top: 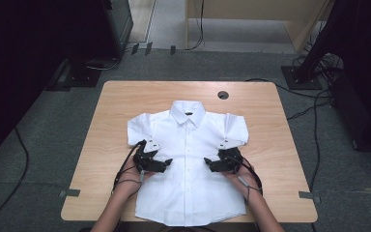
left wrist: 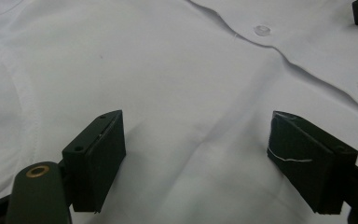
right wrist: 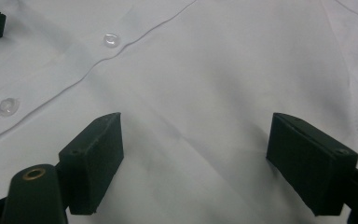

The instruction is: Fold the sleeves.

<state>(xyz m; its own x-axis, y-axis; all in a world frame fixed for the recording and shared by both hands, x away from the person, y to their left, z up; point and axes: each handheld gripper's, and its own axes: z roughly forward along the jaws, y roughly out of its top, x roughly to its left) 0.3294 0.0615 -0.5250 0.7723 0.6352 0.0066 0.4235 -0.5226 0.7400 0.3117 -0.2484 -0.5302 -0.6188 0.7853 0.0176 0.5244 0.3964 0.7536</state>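
A white short-sleeved shirt [top: 188, 159] lies flat and buttoned on the wooden table [top: 116, 111], collar toward the far edge. My left gripper [top: 166, 162] hovers over the shirt's left chest panel and points inward toward the button placket. Its jaws are open in the left gripper view, with bare white fabric [left wrist: 182, 93] between them [left wrist: 196, 161]. My right gripper [top: 208, 163] mirrors it over the right chest panel, also pointing inward. Its jaws stand wide apart above the cloth [right wrist: 196, 161], nothing pinched. Clear buttons [right wrist: 111, 40] run along the placket between the two grippers.
A round cable hole [top: 223, 95] sits in the table near its far edge. Bare wood flanks the shirt on both sides. Dark equipment stands [top: 84, 72] and cables [top: 314, 106] lie on the grey carpet around the table.
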